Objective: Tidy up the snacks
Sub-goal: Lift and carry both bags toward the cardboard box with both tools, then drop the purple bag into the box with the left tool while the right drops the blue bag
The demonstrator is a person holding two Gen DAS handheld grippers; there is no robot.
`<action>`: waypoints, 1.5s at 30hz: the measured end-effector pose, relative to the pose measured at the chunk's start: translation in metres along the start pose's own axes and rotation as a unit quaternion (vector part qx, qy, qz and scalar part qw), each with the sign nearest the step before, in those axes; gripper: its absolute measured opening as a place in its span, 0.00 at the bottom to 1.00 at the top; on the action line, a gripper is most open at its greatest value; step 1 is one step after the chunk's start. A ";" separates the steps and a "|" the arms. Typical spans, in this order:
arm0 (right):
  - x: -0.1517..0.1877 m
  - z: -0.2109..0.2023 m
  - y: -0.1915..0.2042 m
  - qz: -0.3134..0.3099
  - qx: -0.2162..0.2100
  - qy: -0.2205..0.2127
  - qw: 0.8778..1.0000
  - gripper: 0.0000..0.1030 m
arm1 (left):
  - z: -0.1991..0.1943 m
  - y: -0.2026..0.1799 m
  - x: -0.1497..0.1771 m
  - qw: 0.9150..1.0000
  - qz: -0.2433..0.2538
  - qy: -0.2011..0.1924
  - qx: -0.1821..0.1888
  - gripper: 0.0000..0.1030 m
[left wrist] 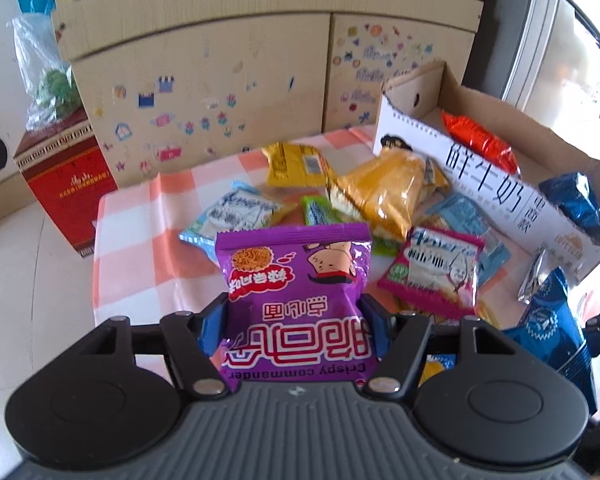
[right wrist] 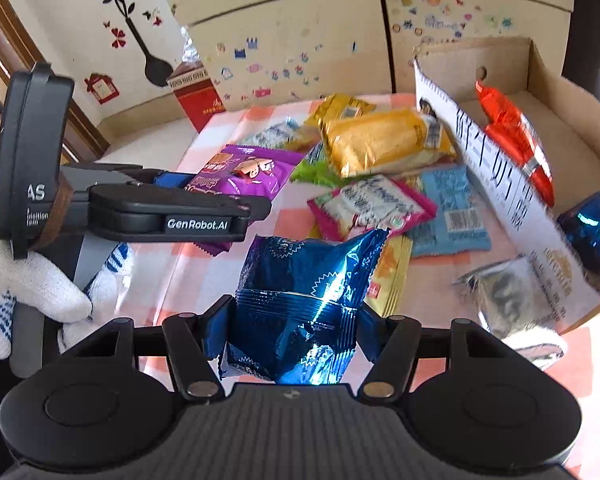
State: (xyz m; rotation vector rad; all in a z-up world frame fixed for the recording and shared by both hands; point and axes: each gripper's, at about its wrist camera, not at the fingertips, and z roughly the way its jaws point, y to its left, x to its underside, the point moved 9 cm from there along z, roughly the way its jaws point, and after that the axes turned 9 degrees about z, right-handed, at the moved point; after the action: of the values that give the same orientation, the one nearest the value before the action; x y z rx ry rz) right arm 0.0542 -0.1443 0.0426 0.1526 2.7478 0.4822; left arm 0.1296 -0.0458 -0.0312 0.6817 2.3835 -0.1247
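My left gripper (left wrist: 294, 304) is shut on a purple noodle-snack packet (left wrist: 296, 280), lifted clear above the pink checked cloth (left wrist: 140, 240). In the right wrist view that same left gripper (right wrist: 236, 192) comes in from the left, held by a white-gloved hand (right wrist: 32, 292), with the purple packet (right wrist: 244, 172) between its fingers. My right gripper (right wrist: 296, 312) is shut on a shiny blue foil packet (right wrist: 308, 280), whose side also shows in the left wrist view as the blue foil packet (left wrist: 548, 320). An open cardboard box (right wrist: 560, 92) stands at the right, holding an orange packet (right wrist: 512, 128) and another blue packet (right wrist: 596, 232).
Several loose packets lie on the cloth: a big yellow one (right wrist: 384, 140), a pink one (right wrist: 372, 204), a light blue one (right wrist: 452, 216) and a silver one (right wrist: 504, 296) beside the box's white printed wall (left wrist: 500, 196). A red carton (left wrist: 68, 184) stands on the floor left; a stickered cabinet (left wrist: 220, 80) is behind.
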 end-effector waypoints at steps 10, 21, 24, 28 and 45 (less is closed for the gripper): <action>-0.022 -0.015 -0.016 0.016 0.017 -0.042 0.999 0.67 | -0.010 -0.009 -0.029 0.999 0.003 -0.047 -0.005 0.65; -0.052 -0.041 -0.044 0.053 0.040 -0.099 0.993 0.67 | -0.019 -0.031 -0.067 0.994 -0.021 -0.104 -0.005 0.65; -0.061 -0.050 -0.056 0.066 0.049 -0.119 0.989 0.67 | -0.020 -0.038 -0.076 0.993 -0.025 -0.114 -0.001 0.65; -0.075 -0.067 -0.072 0.088 0.055 -0.151 0.983 0.67 | -0.021 -0.052 -0.088 0.992 -0.022 -0.126 0.008 0.65; -0.113 -0.124 -0.153 0.209 0.092 -0.240 0.943 0.67 | -0.007 -0.128 -0.132 0.985 0.007 -0.149 0.084 0.65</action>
State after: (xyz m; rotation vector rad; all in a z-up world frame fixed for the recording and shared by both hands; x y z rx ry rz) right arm 0.1094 -0.3445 0.1345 0.8011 2.2647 0.2443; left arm 0.1473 -0.2126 0.0445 0.7039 2.0949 -0.3972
